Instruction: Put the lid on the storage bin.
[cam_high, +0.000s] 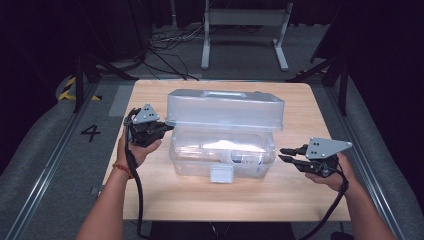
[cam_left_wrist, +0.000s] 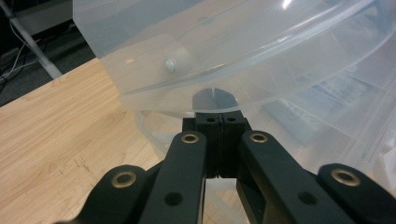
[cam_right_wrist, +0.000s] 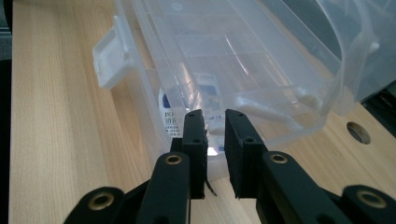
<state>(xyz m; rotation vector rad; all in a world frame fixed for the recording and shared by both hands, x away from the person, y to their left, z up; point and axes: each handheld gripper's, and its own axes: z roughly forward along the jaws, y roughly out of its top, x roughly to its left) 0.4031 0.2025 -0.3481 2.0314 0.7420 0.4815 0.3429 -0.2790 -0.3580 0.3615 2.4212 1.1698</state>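
A clear plastic box (cam_high: 222, 152) stands in the middle of the wooden table (cam_high: 300, 192), its lid (cam_high: 225, 110) raised and tilted back. A white latch (cam_high: 221, 174) hangs at its front; the right gripper view has that latch (cam_right_wrist: 109, 58) at the upper left. Printed paper (cam_right_wrist: 205, 88) lies inside. My left gripper (cam_high: 169, 128) is at the box's left end, jaws shut, its tips (cam_left_wrist: 218, 119) right under the lid's rim (cam_left_wrist: 243, 70). My right gripper (cam_high: 286, 154) hovers just right of the box, pointing at its end wall (cam_right_wrist: 187, 121), jaws a narrow gap apart with nothing between them (cam_right_wrist: 215, 128).
Bare tabletop lies in front of the box and at its right. A round hole (cam_right_wrist: 358, 132) pierces the table near the box. Behind the table stand a white metal frame (cam_high: 245, 20) and loose cables (cam_high: 170, 45) on the floor.
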